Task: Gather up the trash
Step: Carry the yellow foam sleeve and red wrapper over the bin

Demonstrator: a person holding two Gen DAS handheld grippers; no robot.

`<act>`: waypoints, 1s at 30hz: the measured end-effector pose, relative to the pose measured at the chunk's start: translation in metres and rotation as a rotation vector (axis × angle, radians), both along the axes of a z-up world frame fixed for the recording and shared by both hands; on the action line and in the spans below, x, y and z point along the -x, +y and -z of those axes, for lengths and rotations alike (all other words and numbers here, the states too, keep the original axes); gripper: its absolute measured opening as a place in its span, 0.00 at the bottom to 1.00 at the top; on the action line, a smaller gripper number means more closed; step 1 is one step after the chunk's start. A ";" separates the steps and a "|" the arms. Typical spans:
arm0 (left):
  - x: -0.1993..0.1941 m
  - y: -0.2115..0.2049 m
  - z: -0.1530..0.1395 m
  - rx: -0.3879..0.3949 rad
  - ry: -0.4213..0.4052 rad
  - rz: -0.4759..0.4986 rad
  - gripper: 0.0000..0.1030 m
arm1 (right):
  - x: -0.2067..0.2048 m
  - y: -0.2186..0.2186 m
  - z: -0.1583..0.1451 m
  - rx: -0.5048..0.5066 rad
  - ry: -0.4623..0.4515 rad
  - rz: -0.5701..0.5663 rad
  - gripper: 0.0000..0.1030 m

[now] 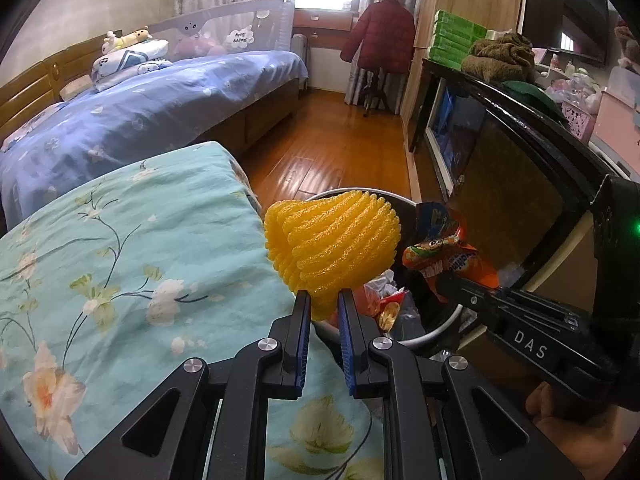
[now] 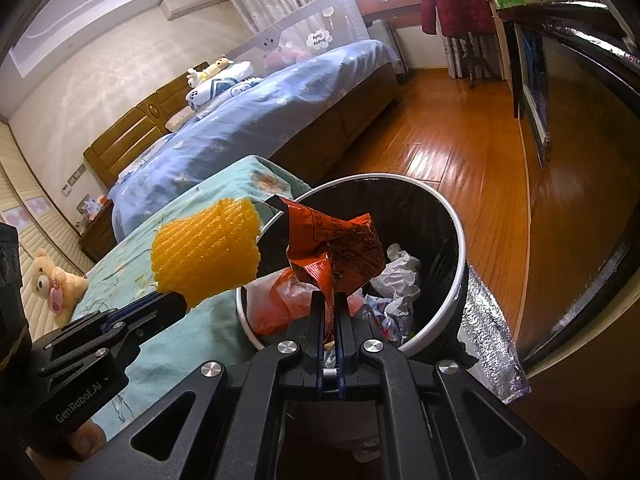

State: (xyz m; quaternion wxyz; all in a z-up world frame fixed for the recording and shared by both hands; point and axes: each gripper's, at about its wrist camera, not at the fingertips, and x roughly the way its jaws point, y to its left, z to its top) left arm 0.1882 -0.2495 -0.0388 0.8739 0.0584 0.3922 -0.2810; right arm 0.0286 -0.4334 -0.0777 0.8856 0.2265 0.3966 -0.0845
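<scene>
The left gripper (image 1: 324, 304) has its jaws narrowed onto the lower edge of a yellow foam fruit net (image 1: 332, 246), which stands up from the blue-padded fingers (image 1: 303, 332) and flares wider toward its top. In the right wrist view the same yellow foam fruit net (image 2: 206, 250) hangs over the seam between the floral teal bedspread (image 2: 176, 332) and the left rim of the trash bin (image 2: 448, 300), held from the left by the left gripper (image 2: 176, 300). The right gripper (image 2: 329, 300) has its jaws nearly together, pinching the bottom corner of a crumpled orange snack wrapper (image 2: 334, 246) directly above the open mouth of the bin. In the left wrist view this orange snack wrapper (image 1: 444, 246) sits just right of the foam net, close to it, though whether the two touch cannot be told, and the right gripper (image 1: 444, 280) reaches in from the right. The bin is round, white-rimmed and lined with a black bag; inside lie crumpled white paper (image 2: 396, 276) and an orange plastic bag (image 2: 284, 300). The trash bin (image 1: 440, 330) stands on the wooden floor (image 2: 452, 148) just beside the near corner of the teal-covered bed, with a dark cabinet (image 1: 512, 184) to its right. Farther back a bed with a blue quilt (image 1: 132, 120) stretches along the left, and a red jacket (image 1: 380, 36) hangs on a coat stand near the window.
</scene>
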 end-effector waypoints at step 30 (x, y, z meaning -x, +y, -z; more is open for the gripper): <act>-0.019 -0.033 0.006 -0.027 0.021 0.008 0.13 | -0.017 -0.024 0.005 0.004 0.027 0.013 0.04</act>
